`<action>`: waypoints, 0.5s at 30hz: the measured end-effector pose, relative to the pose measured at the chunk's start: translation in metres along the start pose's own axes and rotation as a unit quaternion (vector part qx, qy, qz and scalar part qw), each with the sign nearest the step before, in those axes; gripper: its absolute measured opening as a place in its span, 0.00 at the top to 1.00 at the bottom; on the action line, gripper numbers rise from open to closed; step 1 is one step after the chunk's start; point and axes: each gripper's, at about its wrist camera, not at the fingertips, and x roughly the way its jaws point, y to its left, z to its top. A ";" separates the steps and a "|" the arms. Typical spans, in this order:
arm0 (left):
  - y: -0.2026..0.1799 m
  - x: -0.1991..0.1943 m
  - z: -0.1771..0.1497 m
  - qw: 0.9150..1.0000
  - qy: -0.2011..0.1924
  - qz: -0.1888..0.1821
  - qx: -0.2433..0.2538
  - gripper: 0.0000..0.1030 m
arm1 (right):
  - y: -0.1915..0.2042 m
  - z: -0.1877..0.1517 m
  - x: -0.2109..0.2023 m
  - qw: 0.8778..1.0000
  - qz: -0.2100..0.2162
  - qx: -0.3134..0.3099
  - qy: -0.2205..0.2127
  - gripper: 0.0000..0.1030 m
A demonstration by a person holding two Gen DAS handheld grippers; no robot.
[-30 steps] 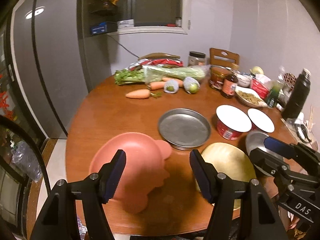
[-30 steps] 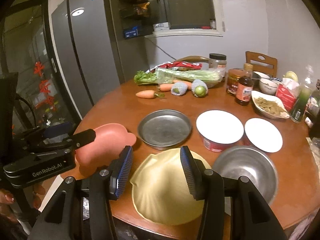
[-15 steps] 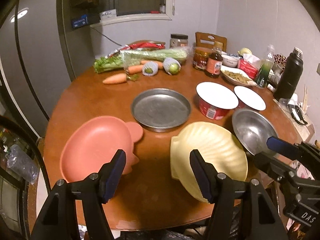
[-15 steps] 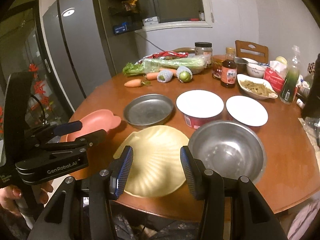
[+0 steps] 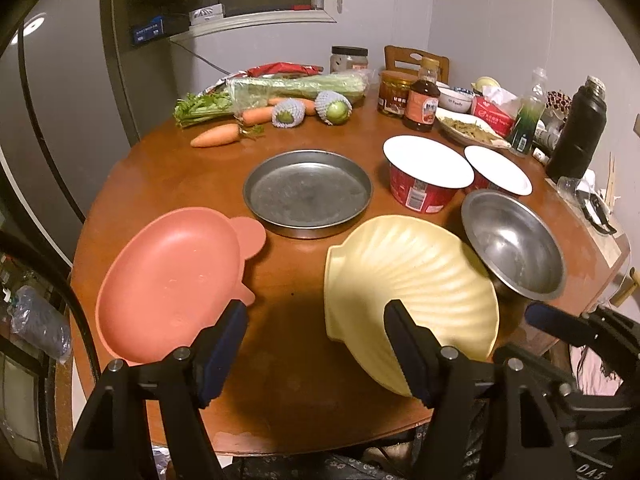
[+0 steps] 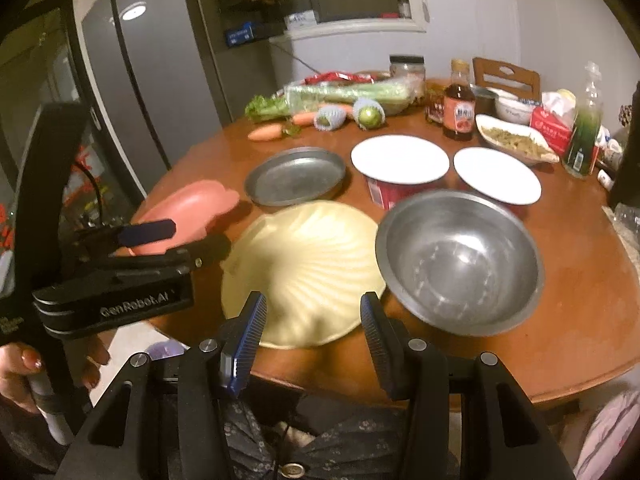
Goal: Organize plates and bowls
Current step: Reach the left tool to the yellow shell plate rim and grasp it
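**Left wrist view: we have backed off, nothing gripped yet**

Left wrist view shows our yellow shell plate (image 5: 408, 280) at the table's (image 5: 160, 184) near edge, its rim seemingly resting against the steel bowl (image 5: 514, 250); the pink plate (image 5: 172, 280) lies apart, left. Over the last second we pulled back and higher. Left gripper (image 5: 314, 344) and right gripper (image 6: 312, 328) gape wide, empty, so stacking hasn't begun.

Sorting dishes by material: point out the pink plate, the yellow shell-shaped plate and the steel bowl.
pink plate (image 5: 172, 280), left wrist view, middle of its well.
yellow shell-shaped plate (image 5: 404, 272), left wrist view, ribbed inner face.
steel bowl (image 6: 460, 260), right wrist view, inside bottom.
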 end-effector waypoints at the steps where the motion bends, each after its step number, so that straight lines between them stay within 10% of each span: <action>1: -0.001 0.001 0.000 1.000 0.001 -0.001 0.001 0.32 | -0.001 -0.002 0.003 1.000 0.000 0.002 0.006 0.51; 15: -0.007 0.033 0.000 1.000 0.018 0.007 0.011 0.32 | -0.015 -0.008 0.038 0.999 -0.012 0.029 0.025 0.51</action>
